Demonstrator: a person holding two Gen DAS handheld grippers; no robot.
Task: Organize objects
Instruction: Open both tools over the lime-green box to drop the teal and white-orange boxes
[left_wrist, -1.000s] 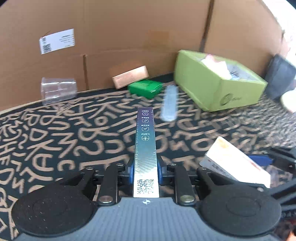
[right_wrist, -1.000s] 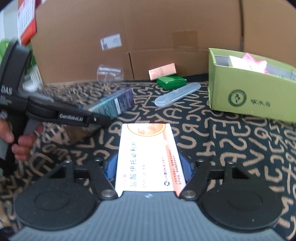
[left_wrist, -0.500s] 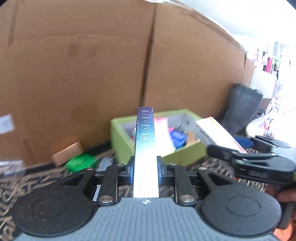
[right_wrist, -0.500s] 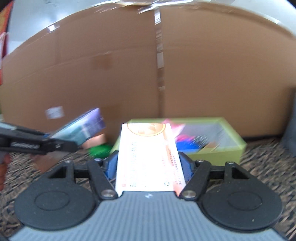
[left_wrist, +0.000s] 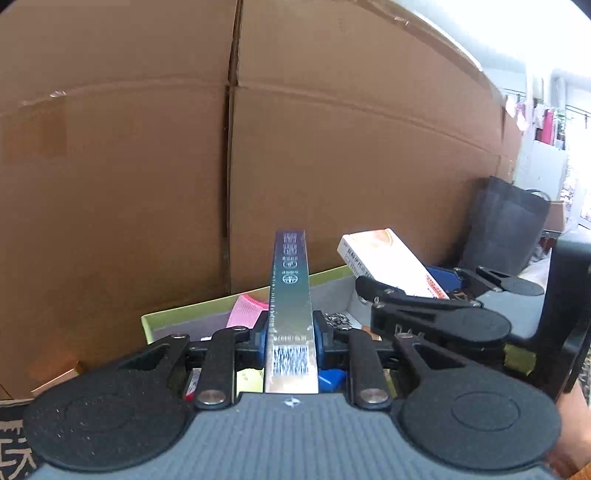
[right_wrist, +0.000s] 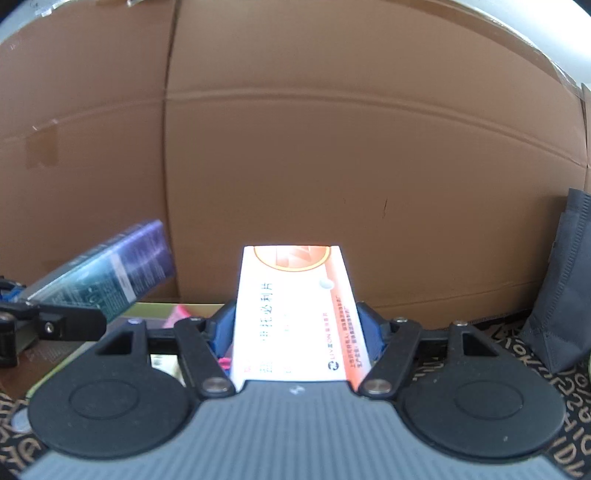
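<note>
Blue-padded left gripper (left_wrist: 290, 334) clamps a dark slim box (left_wrist: 291, 295); right gripper (right_wrist: 295, 332) clamps a white-orange box (right_wrist: 295, 314).

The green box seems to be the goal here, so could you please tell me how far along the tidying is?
Done: the green box already holds a pink item and other bits. In hand: the left gripper is shut on a narrow dark carton, the right gripper on a white and orange carton, both over the box. Left: releasing both; anything remaining on the patterned cloth is out of view.
</note>
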